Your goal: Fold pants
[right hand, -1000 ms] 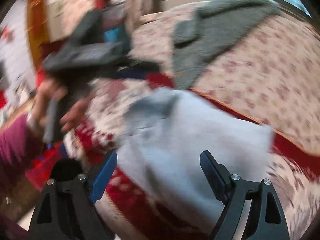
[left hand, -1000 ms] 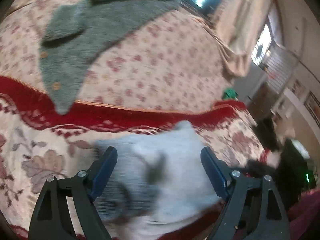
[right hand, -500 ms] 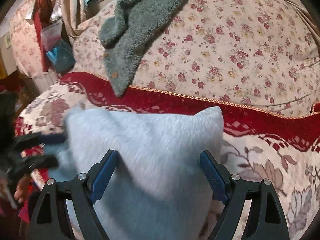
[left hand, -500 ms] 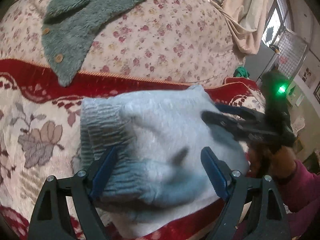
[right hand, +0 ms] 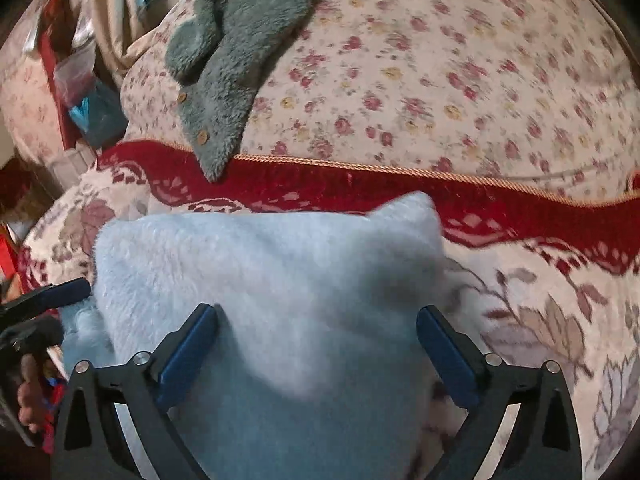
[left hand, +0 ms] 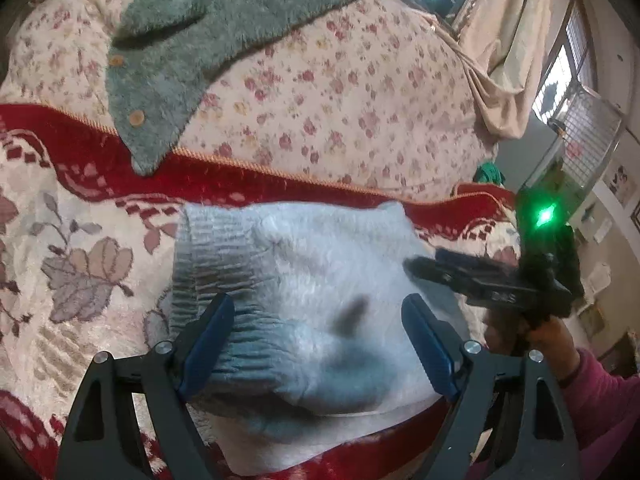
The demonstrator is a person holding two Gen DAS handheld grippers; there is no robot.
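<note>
Left wrist view looks down on the pants [left hand: 320, 300], pale blue and fuzzy, lying in a thick folded bundle on the red-and-cream floral blanket [left hand: 80, 272] of the bed, ribbed waistband [left hand: 216, 256] on the near left side. The left gripper [left hand: 316, 340] hangs over the bundle with its fingers [left hand: 208, 336] spread wide, pressing on nothing. At the right edge of the bundle the right gripper [left hand: 424, 270] shows, held in a hand [left hand: 532, 332] with a pink sleeve.

From the right wrist view, the right gripper [right hand: 318, 350] has just been opening its fingers [right hand: 188, 348], and they now stand wide above the fleece [right hand: 280, 280], not squeezing it. Its far corner [right hand: 416, 208] pokes up a little, touching the red border.

My guess is the fold is down and needs tidying. To do it well, I'd lower the fingers flat and press from the middle outward, then nudge that raised corner level with the edge under it. Fleece this thick will likely spring back, so slow pressure should beat a quick pat.

Room is good on the far side: bare blanket up to the floral quilt [right hand: 440, 80]. The grey cardigan [left hand: 192, 48] lies well apart. The near edge of the bed is close, so nothing should be dragged toward it.
</note>
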